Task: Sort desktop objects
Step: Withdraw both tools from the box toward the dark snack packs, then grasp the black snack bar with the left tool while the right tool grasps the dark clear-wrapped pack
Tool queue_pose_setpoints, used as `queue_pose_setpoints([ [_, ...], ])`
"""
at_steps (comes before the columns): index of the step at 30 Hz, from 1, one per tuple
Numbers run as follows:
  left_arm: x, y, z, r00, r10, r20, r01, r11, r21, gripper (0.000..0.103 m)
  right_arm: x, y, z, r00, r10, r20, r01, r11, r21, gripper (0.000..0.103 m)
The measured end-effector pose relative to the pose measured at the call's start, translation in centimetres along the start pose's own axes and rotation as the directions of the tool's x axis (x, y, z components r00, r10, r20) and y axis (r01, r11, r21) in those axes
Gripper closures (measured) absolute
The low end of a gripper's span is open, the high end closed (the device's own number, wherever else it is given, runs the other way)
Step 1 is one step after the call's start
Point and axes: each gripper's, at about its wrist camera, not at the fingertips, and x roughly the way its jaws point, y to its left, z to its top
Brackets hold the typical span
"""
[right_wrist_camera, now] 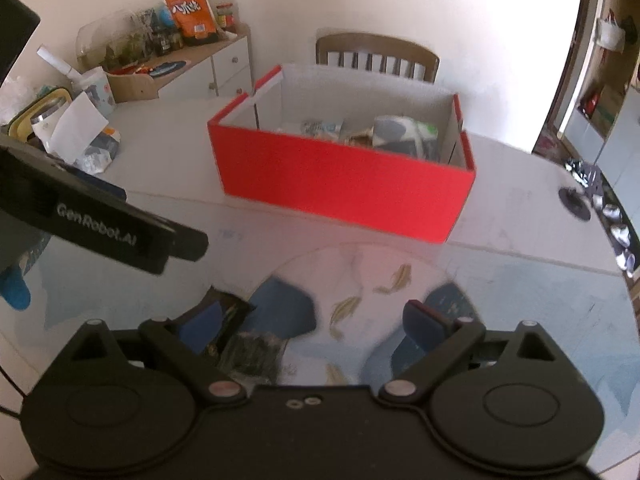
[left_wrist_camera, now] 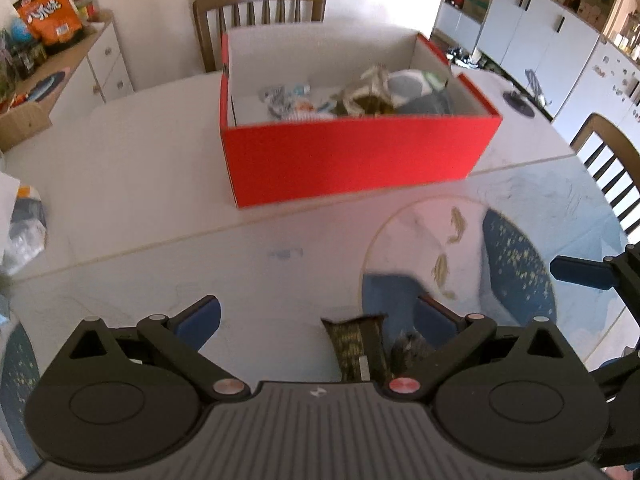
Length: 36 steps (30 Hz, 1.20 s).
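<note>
The left gripper (left_wrist_camera: 318, 322) is standing with its jaws spread wide, nothing pressed between the blue pads. A dark snack packet (left_wrist_camera: 356, 346) is lying on the table (left_wrist_camera: 160, 184) just ahead of the gripper body, nearer the pad at 3 o'clock; contact cannot be confirmed. The right gripper (right_wrist_camera: 316, 322) is likewise standing wide apart and gripping nothing. In the right wrist view the same dark packet (right_wrist_camera: 236, 340) is lying at 9 o'clock, partly behind the left-side pad, with a crinkled second piece beside it.

Ahead of both grippers the printed table mat (left_wrist_camera: 460, 240) is offering open surface toward 12 o'clock. In the right wrist view the left gripper's body is crossing in at 9 o'clock, narrowing the room on that side.

Farther, at 12 o'clock, the red box (left_wrist_camera: 352, 156) is sitting open-topped past the mat's far edge. Inside it, several wrappers and a grey-blue pouch are lying loosely; details are blurred.

Beyond the box, a wooden chair (left_wrist_camera: 260, 4) is standing at the table's far edge. At 10 o'clock a sideboard (left_wrist_camera: 100, 52) is carrying an orange snack bag (left_wrist_camera: 50, 10)
</note>
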Motion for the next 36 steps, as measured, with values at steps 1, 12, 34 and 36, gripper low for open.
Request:
queue_pose_setpoints([
  [1,0.3,0.0,-0.3,1.000,0.002,-0.007,-0.002,1.000,-0.003,0.000,0.3,0.2,-0.3,1.000,0.000,-0.006,0.000,1.000,0.004,0.006],
  [12,4.1,0.2,-2.0,0.997,0.040,-0.068,-0.041,0.999,-0.011,0.000,3.0,1.0,-2.6,0.999,-0.011,-0.042,0.014,0.998,0.066,0.006],
  [34,6.3,-0.1,-2.4,0.997,0.035,-0.066,-0.038,0.999,-0.036,0.000,7.0,1.7,-4.0,0.996,-0.012,-0.089,0.023,0.993,0.119,0.008],
  [36,6.3,0.2,-2.5,0.998,0.030,-0.058,-0.033,0.998,-0.047,0.000,7.1,1.6,-4.1,0.995,-0.017,-0.094,0.028,0.994,0.110,0.015],
])
